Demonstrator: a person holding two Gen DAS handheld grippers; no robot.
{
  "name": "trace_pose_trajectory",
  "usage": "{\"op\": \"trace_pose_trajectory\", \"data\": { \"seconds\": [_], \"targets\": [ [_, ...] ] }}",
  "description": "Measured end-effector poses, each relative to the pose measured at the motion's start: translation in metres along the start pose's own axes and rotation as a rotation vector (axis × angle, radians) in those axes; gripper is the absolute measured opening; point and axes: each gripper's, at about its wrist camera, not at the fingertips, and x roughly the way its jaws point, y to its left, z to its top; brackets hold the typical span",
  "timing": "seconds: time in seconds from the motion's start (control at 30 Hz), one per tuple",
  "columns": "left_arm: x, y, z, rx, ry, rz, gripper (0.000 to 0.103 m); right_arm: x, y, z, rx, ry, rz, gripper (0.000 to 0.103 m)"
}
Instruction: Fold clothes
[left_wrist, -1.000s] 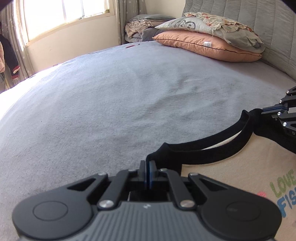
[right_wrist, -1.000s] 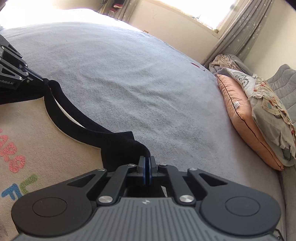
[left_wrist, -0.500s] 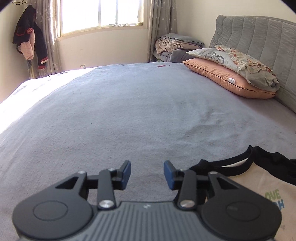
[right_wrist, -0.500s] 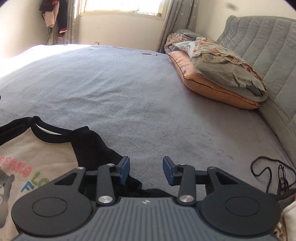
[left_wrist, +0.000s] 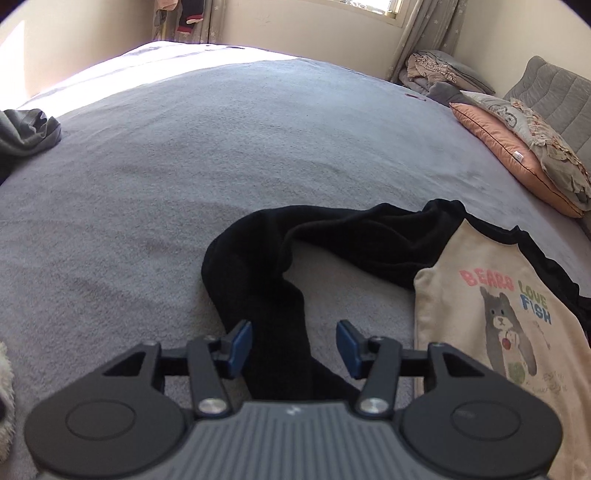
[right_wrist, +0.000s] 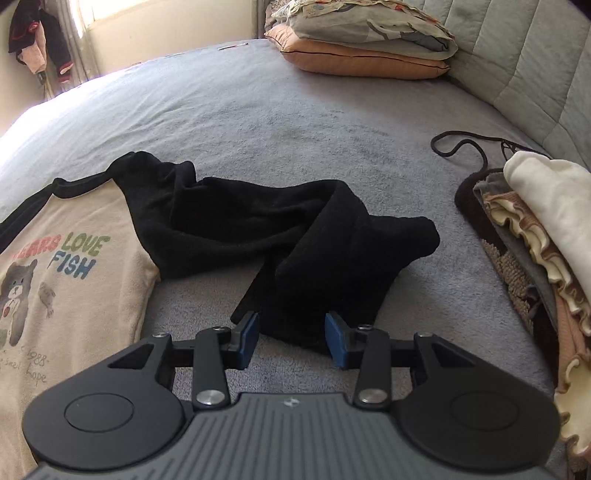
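Shirt (left_wrist: 491, 332) lies face-up on the bed (left_wrist: 184, 166), cream body w/ bear print, black sleeves crumpled out to each side.

Left gripper (left_wrist: 294, 345): released, nothing held; left sleeve (left_wrist: 273, 302) runs straight ahead between the jaws, long axis along the fingers, then bends right toward the body.

Right gripper (right_wrist: 291, 339): also spread, empty; right sleeve (right_wrist: 314, 266) end sits just ahead between the jaws, kinked, trailing left to the body. Each sleeve is nearest its own-side gripper.
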Motion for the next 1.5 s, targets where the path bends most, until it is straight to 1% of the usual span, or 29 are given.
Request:
{"op": "trace_pose_trajectory", "data": {
  "seconds": [0.1,0.17,0.2,0.23,0.27,0.3,0.33,0.37,0.43,0.57,0.7,0.73,0.77,0.8,0.83,0.9,0.93,1.03,1.1,1.13,1.2,1.23,1.27,1.3,1.33,1.4,1.43,1.47,1.5],
  "targets": [
    [0.005,-0.003,-0.009,0.010,0.005,0.012,0.060,0.011,0.000,-0.004,-0.044,-0.001,-0.037,0.041],
    [0.013,-0.009,-0.012,0.049,0.001,0.059,0.062,0.017,-0.001,-0.006,-0.064,-0.009,-0.055,0.036],
    [0.017,-0.012,-0.014,0.069,-0.001,0.083,0.061,0.015,-0.002,-0.005,-0.068,-0.016,-0.059,0.018],
    [0.022,-0.013,-0.016,0.092,-0.001,0.113,0.047,0.013,-0.003,-0.004,-0.063,-0.024,-0.069,0.010],
    [0.024,-0.013,-0.017,0.113,0.000,0.133,0.027,0.005,-0.007,-0.002,-0.052,-0.043,-0.080,0.010],
    [0.020,-0.005,-0.012,0.094,-0.004,0.125,0.019,0.000,-0.009,0.000,-0.038,-0.065,-0.082,0.010],
    [0.014,0.003,-0.006,0.069,-0.009,0.114,0.015,-0.010,-0.013,0.003,-0.023,-0.095,-0.088,0.009],
    [0.009,0.011,-0.001,0.045,-0.013,0.102,0.014,-0.023,-0.022,0.007,-0.012,-0.132,-0.104,0.009],
    [0.003,0.026,0.017,0.067,-0.029,0.127,0.014,-0.045,-0.037,0.015,0.015,-0.204,-0.135,0.009],
    [-0.007,0.055,0.053,0.119,-0.062,0.181,0.014,-0.109,-0.104,0.046,0.075,-0.365,-0.252,0.009],
    [-0.017,0.084,0.088,0.171,-0.095,0.235,0.016,-0.139,-0.160,0.069,0.179,-0.426,-0.319,0.009],
    [-0.019,0.091,0.097,0.184,-0.103,0.249,0.017,-0.137,-0.166,0.071,0.192,-0.414,-0.350,0.009],
    [-0.014,0.100,0.104,0.153,-0.071,0.232,0.021,-0.129,-0.173,0.071,0.206,-0.384,-0.350,0.009],
    [-0.006,0.107,0.109,0.144,-0.044,0.229,0.021,-0.121,-0.180,0.070,0.219,-0.353,-0.350,0.009],
    [0.001,0.111,0.113,0.146,-0.029,0.242,0.021,-0.112,-0.186,0.069,0.231,-0.322,-0.353,0.009],
    [0.013,0.116,0.118,0.169,0.003,0.282,0.021,-0.095,-0.192,0.062,0.237,-0.270,-0.396,0.009],
    [0.019,0.117,0.119,0.182,0.021,0.295,0.022,-0.088,-0.195,0.057,0.247,-0.255,-0.412,0.009],
    [0.023,0.122,0.118,0.168,0.034,0.309,0.022,-0.083,-0.201,0.046,0.316,-0.273,-0.415,0.010],
    [0.018,0.125,0.114,0.127,0.006,0.267,0.023,-0.086,-0.199,0.041,0.333,-0.292,-0.456,0.011],
    [0.013,0.124,0.111,0.097,-0.012,0.255,0.026,-0.088,-0.198,0.039,0.339,-0.303,-0.482,0.011],
    [0.003,0.117,0.107,0.073,-0.045,0.248,0.028,-0.090,-0.202,0.039,0.365,-0.319,-0.550,0.011],
    [-0.002,0.111,0.104,0.068,-0.063,0.233,0.032,-0.092,-0.204,0.038,0.371,-0.329,-0.581,0.011],
    [-0.008,0.103,0.102,0.054,-0.086,0.196,0.039,-0.094,-0.206,0.038,0.383,-0.336,-0.577,0.011],
    [-0.014,0.095,0.098,0.040,-0.109,0.154,0.042,-0.097,-0.206,0.037,0.402,-0.341,-0.556,0.013],
    [-0.015,0.085,0.095,0.032,-0.112,0.110,0.046,-0.100,-0.203,0.035,0.431,-0.353,-0.524,0.013],
    [-0.016,0.064,0.087,0.017,-0.112,0.020,0.049,-0.107,-0.188,0.028,0.483,-0.389,-0.463,0.014],
    [-0.013,0.051,0.079,0.001,-0.098,-0.030,0.051,-0.108,-0.175,0.024,0.516,-0.406,-0.411,0.014],
    [-0.011,0.040,0.071,-0.016,-0.082,-0.071,0.051,-0.106,-0.167,0.022,0.533,-0.409,-0.387,0.015],
    [-0.008,0.029,0.062,-0.021,-0.065,-0.107,0.051,-0.101,-0.158,0.019,0.550,-0.394,-0.354,0.019]
  ]
}}
